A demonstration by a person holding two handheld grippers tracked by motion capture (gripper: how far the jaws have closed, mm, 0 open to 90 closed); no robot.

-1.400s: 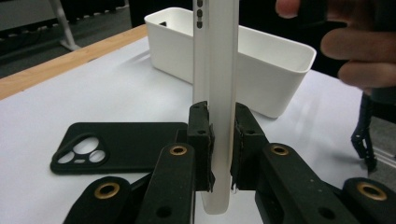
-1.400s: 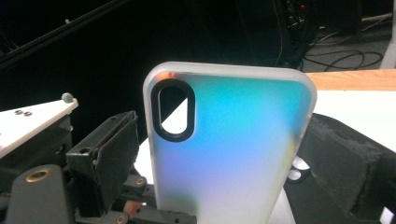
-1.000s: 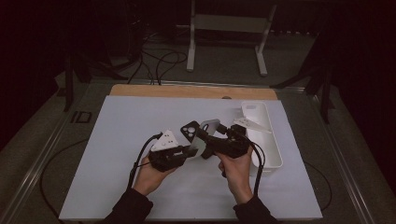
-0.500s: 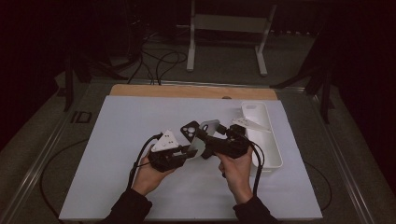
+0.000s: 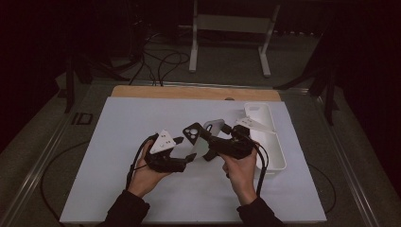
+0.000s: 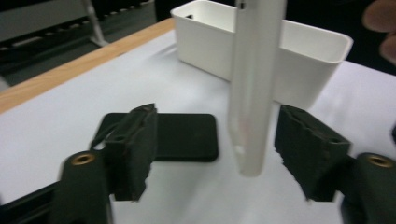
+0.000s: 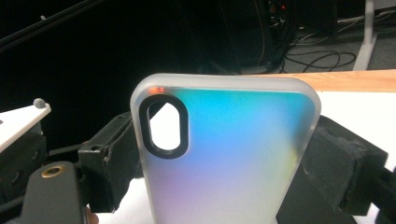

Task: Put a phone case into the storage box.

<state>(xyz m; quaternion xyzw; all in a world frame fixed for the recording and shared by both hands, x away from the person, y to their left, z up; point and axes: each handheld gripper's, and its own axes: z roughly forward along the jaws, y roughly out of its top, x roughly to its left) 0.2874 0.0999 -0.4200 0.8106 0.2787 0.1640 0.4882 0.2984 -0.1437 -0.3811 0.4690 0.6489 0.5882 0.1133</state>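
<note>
Holding a frosted phone case [image 7: 224,154] upright, the right gripper [image 5: 208,146] has it clamped across its width, one pad on each long edge. You can see the black-ringed camera cutout near the top left of the case in the right gripper view, and the back has a blue-to-purple sheen.

Left gripper [image 5: 182,149] sits just beside it, and its jaws have just been opening. In the left gripper view the case [image 6: 252,84] hangs edge-on between the two pads, closer to the right one, but neither pad presses on it, so those jaws stand apart and the right gripper alone carries the case.

From the high view the case [image 5: 195,140] is up off the desk [image 5: 118,142], over its middle and a bit toward the right edge. Both hands meet there, left hand [image 5: 144,177] and right hand [image 5: 241,168] coming in from the near edge.

A flat black slab [image 6: 187,137] lies on the desk right behind the left pad, can't tell what it is. A white tray [image 5: 276,151] sits along the right edge, just beyond the right hand, and a wooden strip [image 5: 189,92] runs along the far edge
</note>
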